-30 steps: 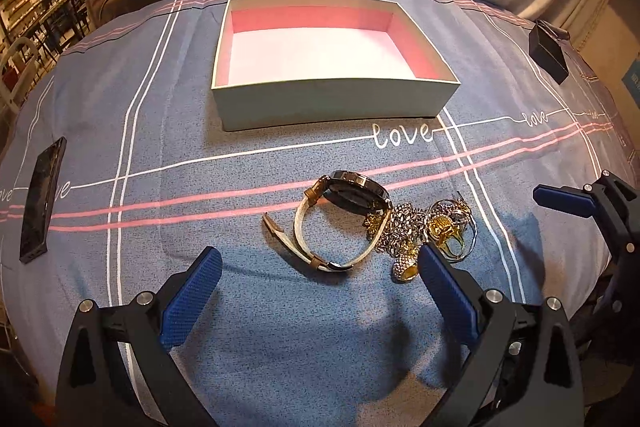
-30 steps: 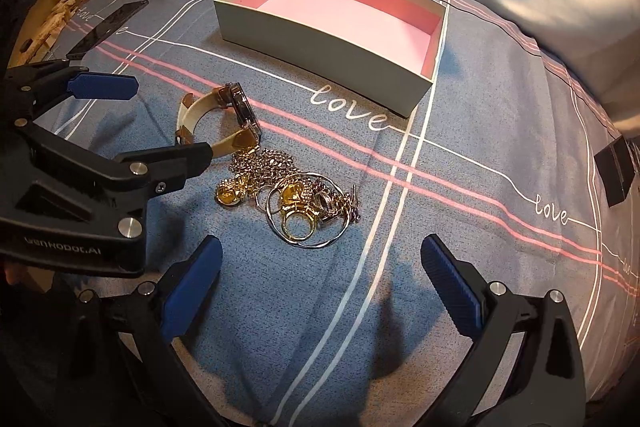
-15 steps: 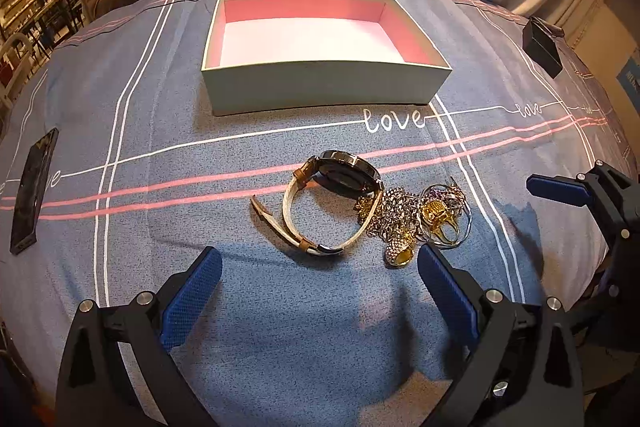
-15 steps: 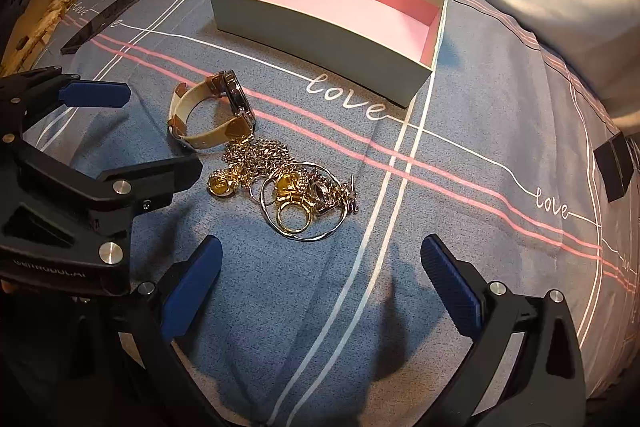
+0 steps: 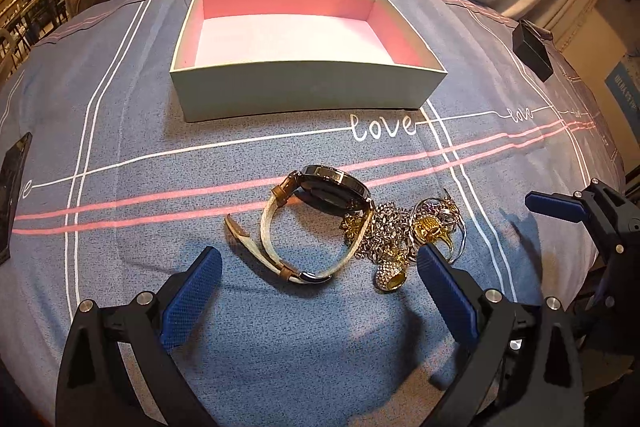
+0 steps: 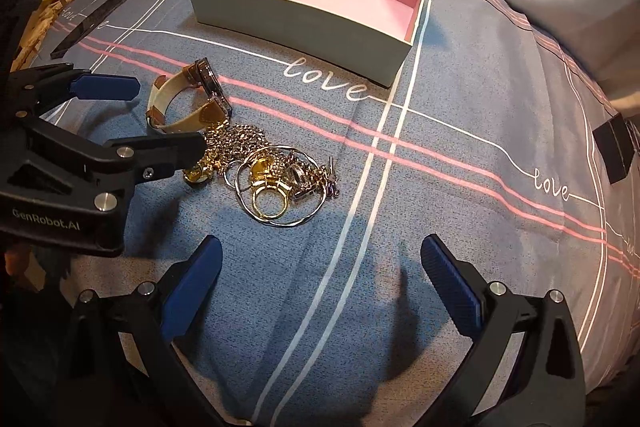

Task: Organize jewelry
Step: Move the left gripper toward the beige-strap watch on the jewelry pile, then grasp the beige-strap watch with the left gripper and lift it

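Both the left gripper [image 5: 318, 273] and right gripper [image 6: 320, 261] gape empty at lower frame; the watch [image 5: 308, 219] looks light, its stiff looped strap the likeliest hold.

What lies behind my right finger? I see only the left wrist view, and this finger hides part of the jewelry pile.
Observer: In the right wrist view, a gold ring lies at the near edge of the pile.
Operator: Is the right gripper open? I see only one of its fingertips.
Observer: Yes. The right gripper is open, with only bedspread between its pads.
Operator: How does my left gripper stand to the watch?
Observer: The left gripper is open, and the strap of the watch shows between its fingers. Its height I cannot tell.
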The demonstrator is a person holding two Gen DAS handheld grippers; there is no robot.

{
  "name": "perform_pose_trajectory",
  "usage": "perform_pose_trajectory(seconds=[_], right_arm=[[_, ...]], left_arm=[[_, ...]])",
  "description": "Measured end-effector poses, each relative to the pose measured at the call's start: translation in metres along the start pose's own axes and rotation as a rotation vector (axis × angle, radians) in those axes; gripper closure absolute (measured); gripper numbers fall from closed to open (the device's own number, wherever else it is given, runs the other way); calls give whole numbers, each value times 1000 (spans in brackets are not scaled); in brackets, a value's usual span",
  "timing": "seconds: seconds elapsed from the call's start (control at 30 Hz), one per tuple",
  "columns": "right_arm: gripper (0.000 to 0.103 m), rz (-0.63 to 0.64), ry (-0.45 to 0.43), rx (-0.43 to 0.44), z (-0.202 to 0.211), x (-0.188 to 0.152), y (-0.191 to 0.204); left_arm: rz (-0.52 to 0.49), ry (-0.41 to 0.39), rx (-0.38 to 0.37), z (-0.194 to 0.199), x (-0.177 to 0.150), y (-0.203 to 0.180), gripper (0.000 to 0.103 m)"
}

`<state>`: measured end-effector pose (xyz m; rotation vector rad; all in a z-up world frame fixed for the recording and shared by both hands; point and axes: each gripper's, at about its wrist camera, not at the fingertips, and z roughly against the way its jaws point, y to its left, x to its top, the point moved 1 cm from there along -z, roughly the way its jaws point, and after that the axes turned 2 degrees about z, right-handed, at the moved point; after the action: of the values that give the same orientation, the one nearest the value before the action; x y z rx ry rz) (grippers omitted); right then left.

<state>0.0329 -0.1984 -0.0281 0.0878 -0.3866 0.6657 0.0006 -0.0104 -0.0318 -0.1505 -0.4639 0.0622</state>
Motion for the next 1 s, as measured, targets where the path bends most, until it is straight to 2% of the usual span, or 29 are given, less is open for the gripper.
perform_pose_trajectory(seconds=[0.23, 0.27, 0.3, 0.33, 0.4, 0.5, 0.63, 0.7, 0.73, 0.77, 0.9, 0.97, 1.0], right_arm=[[5, -32, -5, -4, -6, -7, -11], [5, -37, -11, -1, -7, -8, -13], [5, -42, -17, -5, -7, -9, -15], [5, -47, -25, -2, -7, -10, -17], [5, -64, -42, 16, -5, -11, -19], [5, -82, -62, 48, -4, -9, -22], [6, -92, -70, 121, -6, -2, -18], [19, -91, -72, 112, -10, 1, -18], [36, -99, -68, 122, -12, 3, -18], [42, -104, -57, 137, -14, 4, -18], [43, -96, -70, 129, -13, 8, -15], [62, -98, -82, 134, -11, 9, -16], [66, -98, -82, 147, -11, 10, -17]], left_arm=[[-56, -23, 32, -17, 15, -9, 8], [-61, -28, 38, -20, 16, -8, 17], [-62, -23, 45, -22, 17, -7, 33], [-62, -23, 43, -22, 17, -4, 35], [-51, -36, 12, -18, 19, 0, 47], [-36, -46, -5, -16, 18, 4, 53], [-14, -58, -8, -10, 18, 10, 55], [5, -66, -1, -6, 17, 15, 56], [14, -70, -1, -4, 16, 17, 56], [26, -72, 5, -2, 16, 21, 57], [46, -76, 14, 4, 11, 30, 57], [53, -76, 14, 4, 8, 32, 57], [55, -75, 14, 4, 7, 33, 57]])
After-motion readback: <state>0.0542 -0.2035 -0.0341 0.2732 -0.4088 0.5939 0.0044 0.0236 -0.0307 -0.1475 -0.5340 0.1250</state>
